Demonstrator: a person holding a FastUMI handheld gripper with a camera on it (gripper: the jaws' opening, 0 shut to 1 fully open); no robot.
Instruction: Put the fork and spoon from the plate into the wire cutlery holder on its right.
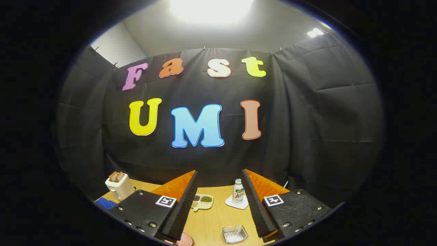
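The gripper [220, 205] is held raised above a wooden table [211, 218], its two fingers spread wide apart with nothing between them but open air and the tabletop below. Between the fingers, at the near end, a small square wire holder [235, 234] with a metal rim is seen lying on the table. Just to the left of it, beside the tip of the left finger, the pink edge of a plate [186, 240] is glimpsed; whether the fork and spoon lie on it cannot be told. Farther off, between the fingers, a divided tray [202, 201] holding several kinds of dried grains or beans is set on the table. To its right, close to the right finger, a small white bottle [238, 192] with a green cap is stood upright on a white coaster [237, 204]. At the far left, beyond the left finger, a white toaster [118, 186] with bread slices in its slots is placed, and a blue cloth [105, 203] is laid just in front of it.
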